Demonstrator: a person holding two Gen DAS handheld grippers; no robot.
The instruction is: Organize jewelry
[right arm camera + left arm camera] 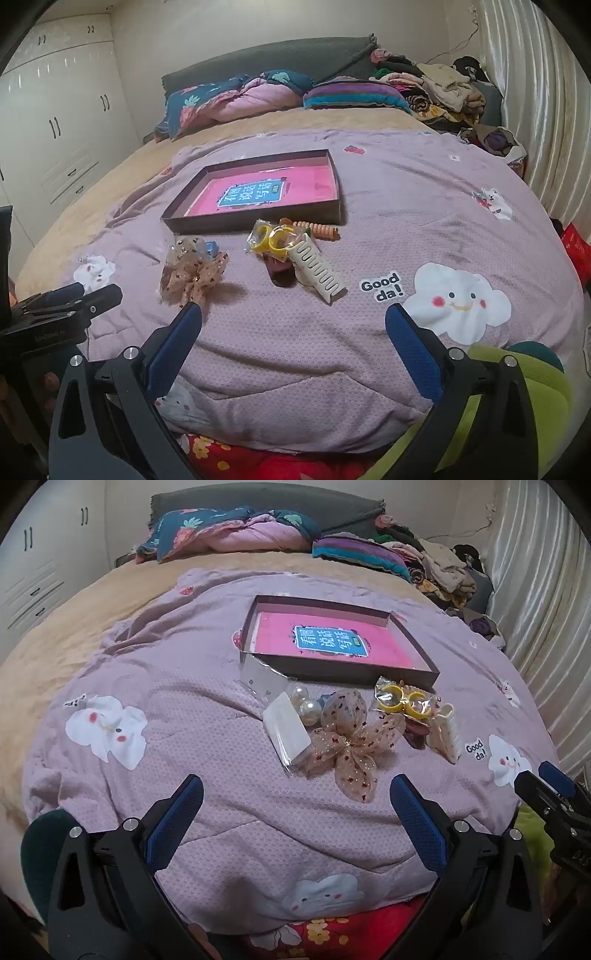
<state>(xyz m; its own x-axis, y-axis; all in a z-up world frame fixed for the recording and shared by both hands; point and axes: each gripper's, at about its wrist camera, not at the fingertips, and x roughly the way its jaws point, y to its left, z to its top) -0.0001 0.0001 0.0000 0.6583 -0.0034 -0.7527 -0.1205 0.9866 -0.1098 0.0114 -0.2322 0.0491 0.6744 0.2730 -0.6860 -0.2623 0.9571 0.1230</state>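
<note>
A dark shallow box (pixel 424 674) (pixel 255 221) with a pink book inside lies on the purple quilt. In front of it lie a beige spotted fabric bow (pixel 349 744) (pixel 194 273), a white packet (pixel 286 729), pearl pieces (pixel 308 705), bagged yellow rings (pixel 400 699) (pixel 271 238), a cream claw clip (pixel 447 731) (pixel 319 264), a dark red clip (pixel 280 275) and an orange coil tie (pixel 317 229). My left gripper (pixel 295 794) is open, empty, just short of the bow. My right gripper (pixel 293 317) is open, empty, short of the cream clip.
The quilt (pixel 184 701) covers a tan bed. Pillows and a folded duvet (pixel 229 531) lie at the headboard. A clothes pile (pixel 436 565) sits at the far right by a curtain. White wardrobes (pixel 55 129) stand on the left.
</note>
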